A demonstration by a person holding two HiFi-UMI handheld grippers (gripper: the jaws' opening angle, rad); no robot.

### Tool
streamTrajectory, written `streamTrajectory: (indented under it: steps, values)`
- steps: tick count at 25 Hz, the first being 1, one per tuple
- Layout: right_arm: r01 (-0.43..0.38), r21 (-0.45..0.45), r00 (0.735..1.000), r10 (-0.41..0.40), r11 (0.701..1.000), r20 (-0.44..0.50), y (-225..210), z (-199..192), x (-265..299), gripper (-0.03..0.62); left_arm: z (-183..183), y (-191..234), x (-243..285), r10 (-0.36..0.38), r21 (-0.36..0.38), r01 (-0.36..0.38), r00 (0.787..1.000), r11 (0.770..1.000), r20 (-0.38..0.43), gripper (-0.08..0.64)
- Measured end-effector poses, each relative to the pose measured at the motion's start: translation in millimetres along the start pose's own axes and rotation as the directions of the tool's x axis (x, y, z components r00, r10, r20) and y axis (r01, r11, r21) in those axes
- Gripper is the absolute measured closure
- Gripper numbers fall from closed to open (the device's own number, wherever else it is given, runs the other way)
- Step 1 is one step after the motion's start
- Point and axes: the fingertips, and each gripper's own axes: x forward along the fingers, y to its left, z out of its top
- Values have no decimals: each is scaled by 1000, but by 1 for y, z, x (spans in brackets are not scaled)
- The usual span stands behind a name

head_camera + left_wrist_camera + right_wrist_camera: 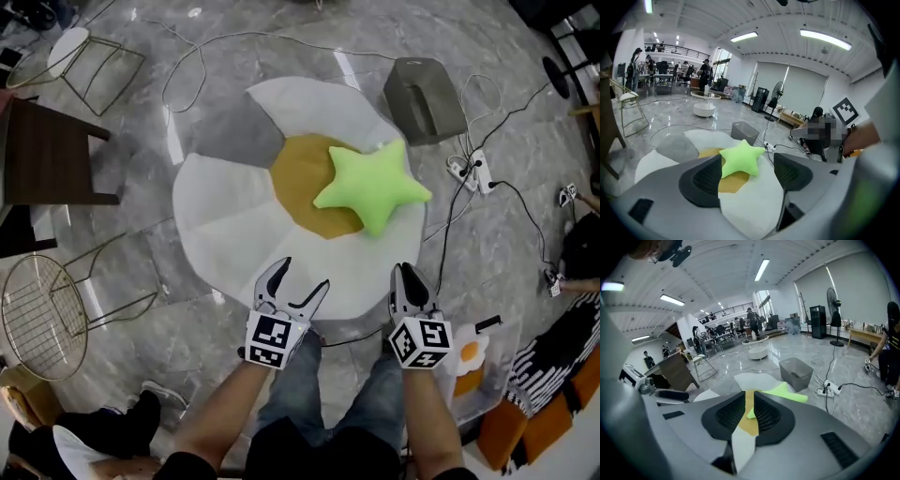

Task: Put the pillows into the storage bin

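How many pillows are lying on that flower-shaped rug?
1. The green star pillow lies on the rug, right of middle, overlapping its yellow centre. What looks like a fried-egg cushion sits off the rug at lower right; others may be hidden.

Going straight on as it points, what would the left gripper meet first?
The left gripper would likely meet the green star pillow, framed between its open jaws, though the flower-shaped mat might come first.

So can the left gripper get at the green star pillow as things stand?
Probably yes. The left gripper is open and empty, only bare flower-shaped rug lies between it and the green star pillow, and nothing rests on the pillow.
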Motion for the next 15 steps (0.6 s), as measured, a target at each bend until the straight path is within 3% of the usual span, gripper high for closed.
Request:
streamTrajectory:
  steps: [7, 15]
  values:
    - [-13, -46, 1000, 12, 999, -16, 27, 5, 23, 518, -13, 34, -13, 18, -81, -18, 1000, 997, 3, 196]
    - [-4, -103, 997, -4, 995, -77, -32, -5, 50, 515, -28, 15, 39, -10, -107, 4, 998, 994, -60, 196]
